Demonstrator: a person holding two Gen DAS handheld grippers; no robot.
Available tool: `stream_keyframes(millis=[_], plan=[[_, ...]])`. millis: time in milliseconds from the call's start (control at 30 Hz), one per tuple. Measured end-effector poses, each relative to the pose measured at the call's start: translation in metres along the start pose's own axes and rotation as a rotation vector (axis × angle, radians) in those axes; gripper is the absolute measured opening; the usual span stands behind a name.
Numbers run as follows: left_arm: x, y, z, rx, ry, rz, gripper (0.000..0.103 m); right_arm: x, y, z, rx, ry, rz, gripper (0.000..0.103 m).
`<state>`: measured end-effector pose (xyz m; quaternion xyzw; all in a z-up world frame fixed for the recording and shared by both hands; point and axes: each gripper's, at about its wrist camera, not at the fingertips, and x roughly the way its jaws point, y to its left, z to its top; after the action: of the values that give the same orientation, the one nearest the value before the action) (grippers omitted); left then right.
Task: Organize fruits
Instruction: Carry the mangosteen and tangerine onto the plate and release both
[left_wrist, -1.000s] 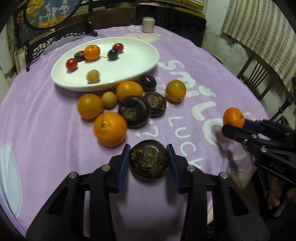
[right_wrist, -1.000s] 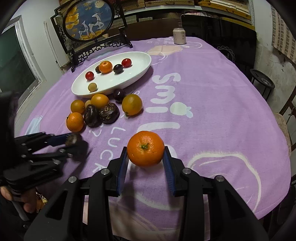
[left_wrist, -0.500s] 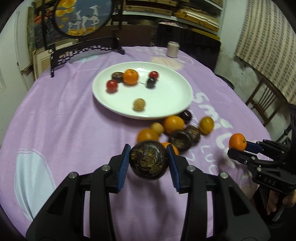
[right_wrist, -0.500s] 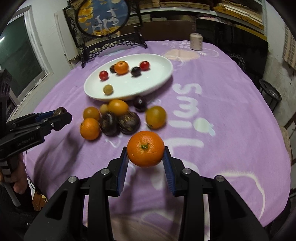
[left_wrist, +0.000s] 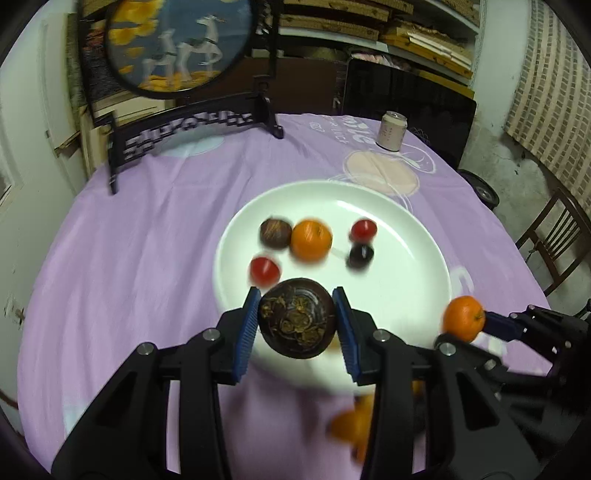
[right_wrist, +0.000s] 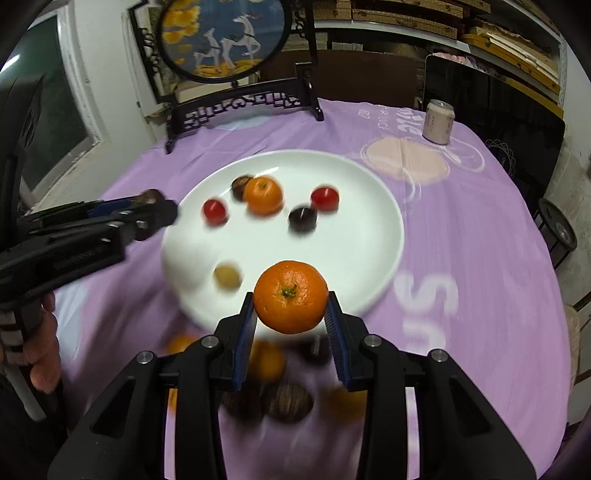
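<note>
My left gripper is shut on a dark brown wrinkled fruit and holds it above the near rim of the white plate. My right gripper is shut on an orange mandarin above the plate's near edge. The plate holds an orange, two red fruits, two dark fruits and a small tan one. The right gripper with its mandarin shows at the right of the left wrist view. The left gripper shows at the left of the right wrist view.
Loose oranges and dark fruits lie blurred on the purple cloth below the right gripper. A black ornamental stand and a can stand at the far edge. A wooden chair is at the right.
Both grippers have risen and moved forward over the plate's near edge, each still holding its fruit. The loose fruit pile has dropped below and behind them.
</note>
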<state>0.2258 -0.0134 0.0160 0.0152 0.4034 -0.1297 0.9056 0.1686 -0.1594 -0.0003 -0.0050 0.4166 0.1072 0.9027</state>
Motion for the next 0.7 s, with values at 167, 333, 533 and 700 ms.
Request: stream_keyframes(millis=[167, 333, 533, 700], plan=[[0.052, 0.002, 0.028, -0.059, 0.046, 0.017, 0.041, 0.047, -0.019, 0.038, 0.049, 0.024, -0.069, 0.037], [0.064, 0.007, 0.023, -0.065, 0.065, -0.005, 0.041, 0.064, -0.035, 0.038, 0.089, 0.032, -0.062, 0.037], [0.063, 0.003, 0.021, -0.057, 0.069, -0.029, 0.041, 0.073, -0.036, 0.039, 0.09, 0.057, -0.058, 0.037], [0.058, 0.006, 0.019, -0.073, 0.05, -0.038, 0.058, 0.078, -0.037, 0.04, 0.091, 0.056, -0.075, 0.043]])
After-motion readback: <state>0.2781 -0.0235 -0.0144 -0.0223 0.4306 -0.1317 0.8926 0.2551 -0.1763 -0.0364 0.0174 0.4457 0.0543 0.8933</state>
